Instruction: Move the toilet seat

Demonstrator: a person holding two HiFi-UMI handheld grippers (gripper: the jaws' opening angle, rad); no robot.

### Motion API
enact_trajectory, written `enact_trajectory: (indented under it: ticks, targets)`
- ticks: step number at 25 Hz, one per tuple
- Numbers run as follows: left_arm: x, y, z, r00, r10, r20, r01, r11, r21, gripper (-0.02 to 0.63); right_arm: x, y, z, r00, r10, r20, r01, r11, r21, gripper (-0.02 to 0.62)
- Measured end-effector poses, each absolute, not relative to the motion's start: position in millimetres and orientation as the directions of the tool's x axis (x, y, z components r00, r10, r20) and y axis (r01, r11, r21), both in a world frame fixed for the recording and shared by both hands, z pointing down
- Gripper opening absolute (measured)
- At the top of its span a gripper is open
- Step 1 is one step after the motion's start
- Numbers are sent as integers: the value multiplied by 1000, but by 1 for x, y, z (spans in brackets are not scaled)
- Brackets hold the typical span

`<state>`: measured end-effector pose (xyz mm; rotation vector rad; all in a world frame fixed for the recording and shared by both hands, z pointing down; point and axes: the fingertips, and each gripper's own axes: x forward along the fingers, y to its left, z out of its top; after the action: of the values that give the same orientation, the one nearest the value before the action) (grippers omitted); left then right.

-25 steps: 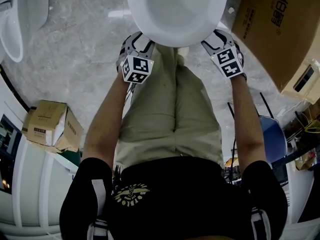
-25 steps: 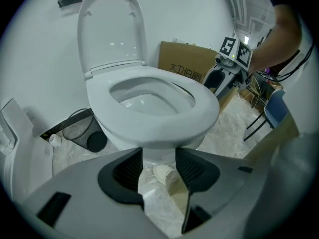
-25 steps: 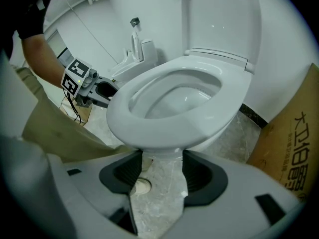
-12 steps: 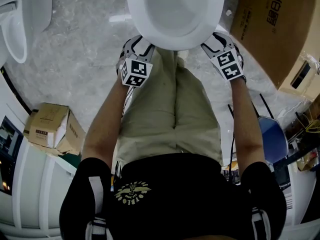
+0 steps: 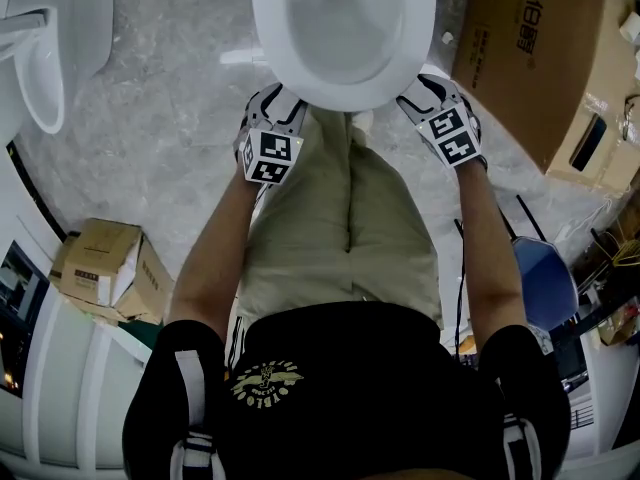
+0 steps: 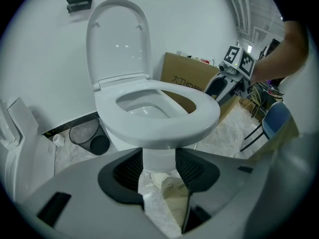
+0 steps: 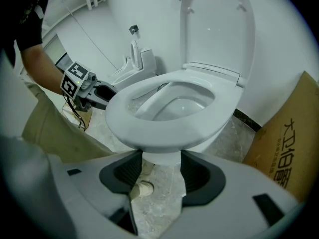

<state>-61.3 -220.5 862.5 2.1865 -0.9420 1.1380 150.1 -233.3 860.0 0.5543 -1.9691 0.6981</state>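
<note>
Left gripper (image 5: 283, 96) and right gripper (image 5: 418, 88), both wide and empty, are flanking the toilet seat (image 5: 342, 96).
Seat is lying flat; move not begun.

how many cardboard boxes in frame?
2: a large box right of the toilet, and a small box on the floor at left. The far-right edge may hide more.

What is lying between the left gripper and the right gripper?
The front of the white oval toilet seat, seen in the head view, with the left gripper and right gripper beside it.
</note>
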Motion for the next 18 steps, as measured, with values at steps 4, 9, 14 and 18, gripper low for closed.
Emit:
enact_trajectory:
  ticks: [4,9,14,18]
  targets:
    - [-61,-224,853,412,-349,841,-764,-636,110,221,151,-236,850,-450,-106,887,-634,737,-234,250]
    - [-62,-228,838,415,-358,836,-769,-629,113,221,149,-240,834,-449,-110,887,-630,743,-226,249]
    - [-62,-232,823,412,-365,835,-779,-616,115,221,149,-244,820,-454,-115,884,-630,743,-227,249]
    - [-61,-237,812,407,-365,837,-785,-609,116,221,150,-248,808,-472,-128,872,-641,730,-239,249]
